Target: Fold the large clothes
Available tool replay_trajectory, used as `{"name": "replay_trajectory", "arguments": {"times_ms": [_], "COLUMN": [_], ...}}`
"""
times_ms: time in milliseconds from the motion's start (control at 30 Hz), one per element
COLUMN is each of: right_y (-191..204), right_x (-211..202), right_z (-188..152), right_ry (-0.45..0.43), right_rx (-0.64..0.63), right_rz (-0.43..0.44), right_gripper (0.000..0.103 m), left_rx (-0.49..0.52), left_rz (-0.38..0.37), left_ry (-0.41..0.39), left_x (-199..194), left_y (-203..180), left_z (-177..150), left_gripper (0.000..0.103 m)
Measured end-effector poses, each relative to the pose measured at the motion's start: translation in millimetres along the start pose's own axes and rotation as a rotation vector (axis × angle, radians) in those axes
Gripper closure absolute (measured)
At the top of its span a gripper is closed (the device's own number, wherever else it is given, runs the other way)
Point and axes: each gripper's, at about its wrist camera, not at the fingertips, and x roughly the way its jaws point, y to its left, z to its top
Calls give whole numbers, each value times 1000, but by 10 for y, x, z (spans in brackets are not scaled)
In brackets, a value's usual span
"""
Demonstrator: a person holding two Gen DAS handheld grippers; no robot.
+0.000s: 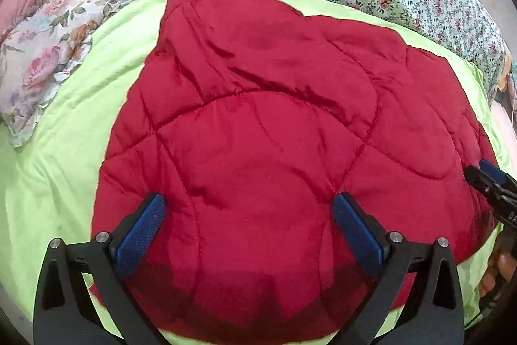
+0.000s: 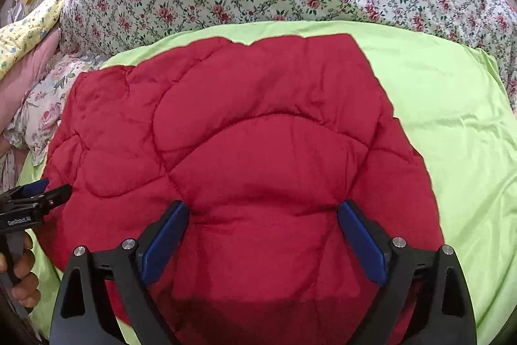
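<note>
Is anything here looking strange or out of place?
Nothing stands out. The red quilted garment lies folded on the green sheet, slightly rumpled, and both tongs, left and right, are open above it.

L gripper (image 1: pixel 248 212) wide open, both blue-padded fingers (image 1: pixel 142 231) spread far apart, pointing fwd & tilted down, nothing pinched btwn them. R gripper (image 2: pixel 263 217) same: jaws wide apart, blue pads (image 2: pixel 362 241) facing inward, angled down, nothing clamped. Both tools side by side at about the same height, well apart. From L wrist cam, R gripper's tips come in at right edge, w/ the person's right hand (image 1: pixel 499 267) curled round the handle below. From R wrist cam, left hand (image 2: pixel 19 270) grips L tool's handle at left edge, fingers wrapped round it
</note>
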Motion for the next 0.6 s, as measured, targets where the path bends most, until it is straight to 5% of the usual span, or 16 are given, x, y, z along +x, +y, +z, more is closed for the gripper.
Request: {"name": "replay_trajectory", "arguments": {"times_ms": [400, 600], "right_y": [136, 205], "right_x": [-645, -749], "right_z": [-560, -860], "right_ry": [-7, 25], "right_rx": [-9, -29], "right_rz": [122, 125], "right_gripper": [7, 7], "left_rx": [-7, 10], "left_rz": [-11, 57], "left_ry": [15, 21], "left_x": [-438, -512], "left_y": [-151, -104], "left_z": [-629, -890], "left_gripper": [0, 0]}}
